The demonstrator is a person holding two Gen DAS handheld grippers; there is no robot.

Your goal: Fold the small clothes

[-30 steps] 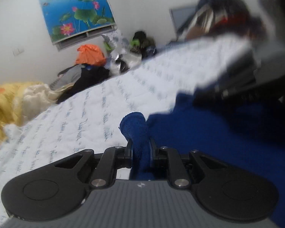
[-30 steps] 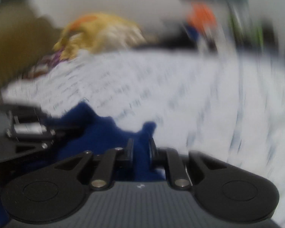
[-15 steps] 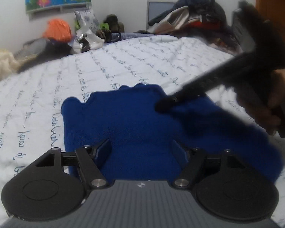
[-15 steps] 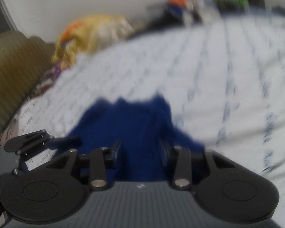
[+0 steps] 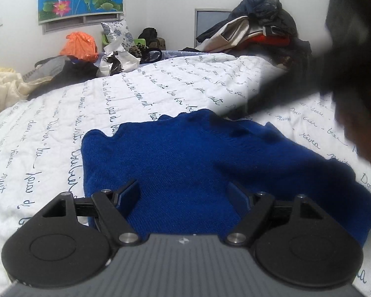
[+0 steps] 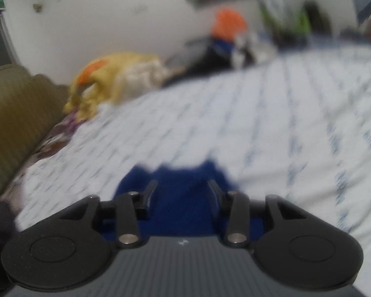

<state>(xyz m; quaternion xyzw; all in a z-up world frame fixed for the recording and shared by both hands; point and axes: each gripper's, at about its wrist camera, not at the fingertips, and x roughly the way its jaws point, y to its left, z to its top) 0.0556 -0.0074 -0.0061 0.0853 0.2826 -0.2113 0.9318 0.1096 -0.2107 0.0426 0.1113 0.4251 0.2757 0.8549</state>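
A blue knit garment lies folded on the white quilt with script print. My left gripper is open just above the garment's near edge, holding nothing. My right gripper is open over the garment in its own blurred view, holding nothing. The right gripper also shows in the left wrist view as a dark blur at the upper right, above the garment's far side.
A pile of clothes and bags lies at the far edge of the bed. Another heap of clothes is at the back right. A yellow blanket and an olive headboard are to the left.
Both grippers let go of the blue garment and opened. The garment now lies flat and folded on the quilt. The right gripper has pulled back and upward.
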